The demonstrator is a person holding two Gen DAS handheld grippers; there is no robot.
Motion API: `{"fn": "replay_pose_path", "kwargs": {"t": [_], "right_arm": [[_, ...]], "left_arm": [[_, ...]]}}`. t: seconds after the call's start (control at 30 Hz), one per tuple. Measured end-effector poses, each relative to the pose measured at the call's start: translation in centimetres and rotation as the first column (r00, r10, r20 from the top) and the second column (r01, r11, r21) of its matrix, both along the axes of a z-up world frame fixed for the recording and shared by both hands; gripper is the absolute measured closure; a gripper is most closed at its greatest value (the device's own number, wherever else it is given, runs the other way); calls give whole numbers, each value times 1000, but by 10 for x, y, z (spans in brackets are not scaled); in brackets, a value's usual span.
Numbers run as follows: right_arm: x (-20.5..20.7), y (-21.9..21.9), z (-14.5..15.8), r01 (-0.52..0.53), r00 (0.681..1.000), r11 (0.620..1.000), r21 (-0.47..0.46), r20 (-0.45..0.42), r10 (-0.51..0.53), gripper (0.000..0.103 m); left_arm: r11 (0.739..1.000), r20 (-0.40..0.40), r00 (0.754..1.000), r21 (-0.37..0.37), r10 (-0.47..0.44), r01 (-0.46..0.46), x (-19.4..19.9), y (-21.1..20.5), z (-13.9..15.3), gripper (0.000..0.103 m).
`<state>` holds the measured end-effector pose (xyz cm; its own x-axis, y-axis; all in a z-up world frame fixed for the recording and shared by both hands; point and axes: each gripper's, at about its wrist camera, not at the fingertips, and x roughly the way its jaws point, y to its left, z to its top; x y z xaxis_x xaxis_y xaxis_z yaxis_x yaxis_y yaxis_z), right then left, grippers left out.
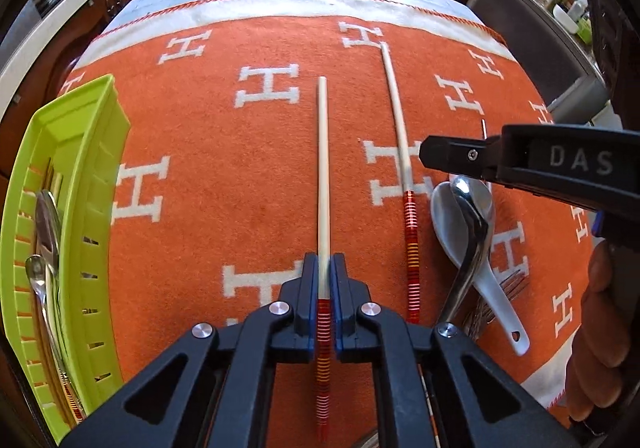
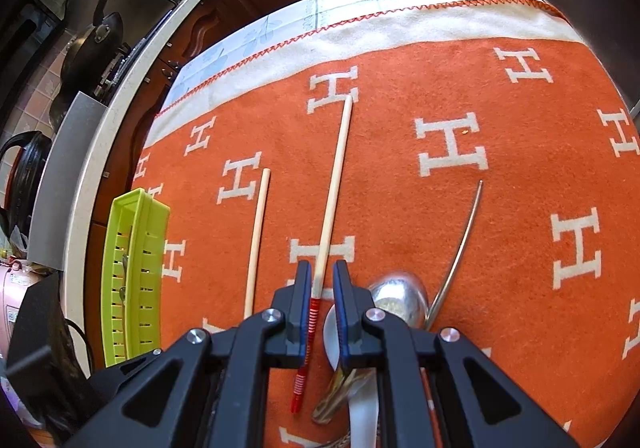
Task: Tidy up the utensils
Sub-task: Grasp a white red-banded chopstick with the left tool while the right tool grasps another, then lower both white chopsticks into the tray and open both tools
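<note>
My left gripper pinched one red-striped wooden chopstick, my right gripper hung open over another, a few spoons already sat in the green plastic tray.

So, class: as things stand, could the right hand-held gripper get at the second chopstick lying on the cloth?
Probably yes. The right hand-held gripper is open and already straddles that chopstick, with nothing lying over it. The metal spoon lies just beside its right finger and might get nudged.
</note>
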<state>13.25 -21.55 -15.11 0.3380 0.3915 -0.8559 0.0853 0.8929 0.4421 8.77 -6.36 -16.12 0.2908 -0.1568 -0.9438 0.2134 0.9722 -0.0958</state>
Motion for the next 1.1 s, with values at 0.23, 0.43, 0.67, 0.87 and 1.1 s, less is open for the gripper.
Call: {"fn": "replay_pose_path", "kwargs": {"t": [0.23, 0.43, 0.67, 0.87, 1.1], "right_arm": [[5, 13, -8, -20, 1000, 996, -88, -23, 18, 92], [6, 27, -8, -50, 999, 984, -171, -4, 50, 88], [6, 37, -7, -46, 999, 972, -232, -1, 47, 96], [2, 38, -2, -14, 1000, 989, -149, -20, 11, 98], [-16, 69, 39, -84, 996, 996, -12, 19, 84, 98]], "left_arm": [[999, 35, 998, -2, 42, -42, -4, 29, 18, 99], [996, 109, 990, -18, 90, -89, -10, 66, 58, 99], [986, 192, 968, 13, 161, -166, -19, 118, 96, 99], [976, 259, 947, 59, 188, -210, -28, 155, 117, 99], [970, 270, 944, 96, 192, -224, -32, 181, 111, 99]]}}
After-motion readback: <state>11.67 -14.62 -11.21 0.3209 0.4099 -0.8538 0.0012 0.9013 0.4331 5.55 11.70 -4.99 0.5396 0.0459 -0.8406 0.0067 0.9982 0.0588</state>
